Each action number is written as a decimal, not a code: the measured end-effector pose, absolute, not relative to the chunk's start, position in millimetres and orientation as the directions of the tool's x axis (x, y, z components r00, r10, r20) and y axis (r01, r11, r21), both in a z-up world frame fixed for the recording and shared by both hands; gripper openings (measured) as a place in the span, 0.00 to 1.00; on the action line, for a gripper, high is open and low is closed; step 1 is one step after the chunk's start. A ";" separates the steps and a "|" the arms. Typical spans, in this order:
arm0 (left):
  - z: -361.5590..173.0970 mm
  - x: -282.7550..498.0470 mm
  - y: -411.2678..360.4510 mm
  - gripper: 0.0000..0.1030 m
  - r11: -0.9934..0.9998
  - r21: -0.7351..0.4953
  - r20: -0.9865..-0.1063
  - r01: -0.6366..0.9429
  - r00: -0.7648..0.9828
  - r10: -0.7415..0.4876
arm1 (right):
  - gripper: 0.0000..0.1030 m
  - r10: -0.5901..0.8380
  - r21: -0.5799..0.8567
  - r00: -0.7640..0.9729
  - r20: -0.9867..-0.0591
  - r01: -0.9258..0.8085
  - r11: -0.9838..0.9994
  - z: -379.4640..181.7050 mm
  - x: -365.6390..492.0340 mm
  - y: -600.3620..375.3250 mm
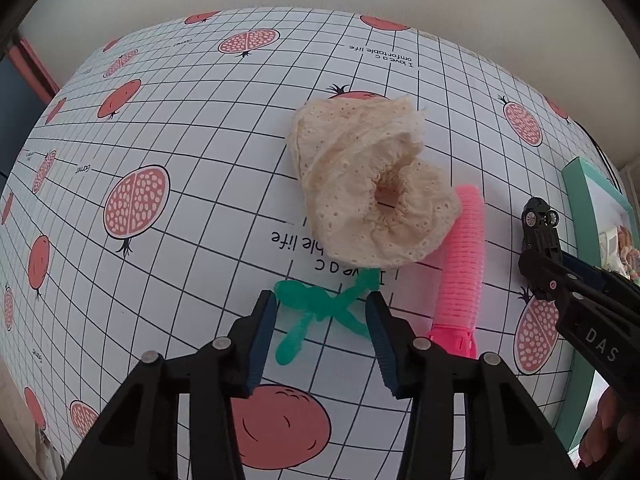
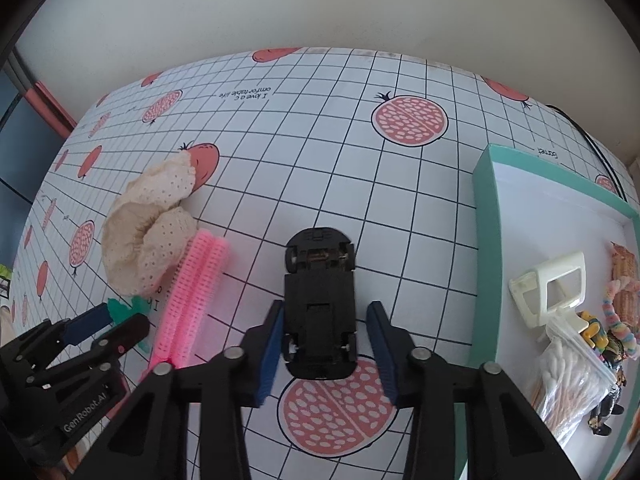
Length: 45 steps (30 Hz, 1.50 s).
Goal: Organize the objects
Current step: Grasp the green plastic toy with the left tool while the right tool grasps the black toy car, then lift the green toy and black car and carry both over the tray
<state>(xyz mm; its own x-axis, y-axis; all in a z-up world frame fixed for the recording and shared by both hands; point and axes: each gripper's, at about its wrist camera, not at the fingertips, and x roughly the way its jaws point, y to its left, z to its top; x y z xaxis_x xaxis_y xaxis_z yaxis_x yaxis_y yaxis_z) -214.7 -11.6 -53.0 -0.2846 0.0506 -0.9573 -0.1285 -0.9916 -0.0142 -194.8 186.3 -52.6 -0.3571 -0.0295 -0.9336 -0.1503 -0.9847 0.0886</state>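
**Sorting the table clutter into the teal box: roughly half done by the look of it**

Starting at the jaws: the right gripper (image 2: pixel 325 338) is spread wide, with the black toy car (image 2: pixel 320 304) lying belly-up between the blue pads. The left pad looks to be touching or nearly touching the car's flank, while a clear gap is left on the other side, so nothing is clamped yet. The left gripper (image 1: pixel 320 334) is also held wide open, and the green plastic clip (image 1: pixel 316 312) is framed between its pads on the checked tablecloth (image 1: pixel 192 152), not gripped either.

Moving outward in the left wrist view, the pink hair roller (image 1: pixel 460 268) is found at about 2 o'clock of the clip, just beside it, and the cream lace scrunchie (image 1: pixel 368 188) sits at 12 o'clock, overlapping the roller's far end. The car is seen at 3 o'clock, well apart.

In the right wrist view the teal box (image 2: pixel 486 248) is placed at 3 o'clock of the car. Already stowed inside: a cream claw clip (image 2: pixel 552 288), a bag of cotton swabs (image 2: pixel 568 384), a small figure (image 2: pixel 604 356) and a pastel scrunchie (image 2: pixel 624 308).

So four items can be counted as sorted, and four are judged still left out: car, clip, roller, lace scrunchie. Closing on the car and clip looks like the step in hand.
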 end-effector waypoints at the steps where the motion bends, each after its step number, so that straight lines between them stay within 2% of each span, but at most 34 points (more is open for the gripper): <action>1: -52.9 -214.6 -12.0 0.46 -0.991 -0.015 -0.957 -0.129 -0.284 0.051 | 0.36 -0.025 0.085 -0.359 -0.933 -0.151 -0.985 -53.0 -194.3 186.2; 21: -36.0 -210.3 -23.6 0.44 -0.989 -0.048 -0.952 -0.141 -0.293 0.088 | 0.35 -0.018 0.086 -0.406 -0.914 -0.148 -0.985 -33.8 -197.2 185.7; 23: -30.2 -209.5 -25.5 0.30 -0.989 -0.047 -0.950 -0.139 -0.301 0.088 | 0.35 -0.018 0.087 -0.416 -0.909 -0.148 -0.985 -29.2 -195.4 185.9; 28: -16.2 -214.6 -19.8 0.30 -0.989 -0.048 -0.941 -0.137 -0.326 0.091 | 0.35 -0.019 0.092 -0.442 -0.897 -0.146 -0.985 -14.9 -191.4 190.1; 32: -1.1 -189.9 0.9 0.29 -0.988 -0.050 -0.934 -0.147 -0.343 0.098 | 0.35 -0.020 0.098 -0.453 -0.891 -0.149 -0.984 -6.9 -187.7 192.6; 45: 21.3 -197.4 0.4 0.29 -0.982 -0.099 -0.901 -0.162 -0.405 0.158 | 0.35 -0.006 0.105 -0.483 -0.875 -0.178 -0.978 13.8 -175.0 213.7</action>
<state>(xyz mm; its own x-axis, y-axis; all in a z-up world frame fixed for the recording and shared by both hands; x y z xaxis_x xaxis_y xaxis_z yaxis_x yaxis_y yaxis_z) -197.4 0.4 21.3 -0.4049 0.1580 -0.9006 -0.1625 -0.9817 -0.0992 -175.0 213.7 13.8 -0.4833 -0.0057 -0.8754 -0.1781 -0.9784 0.1047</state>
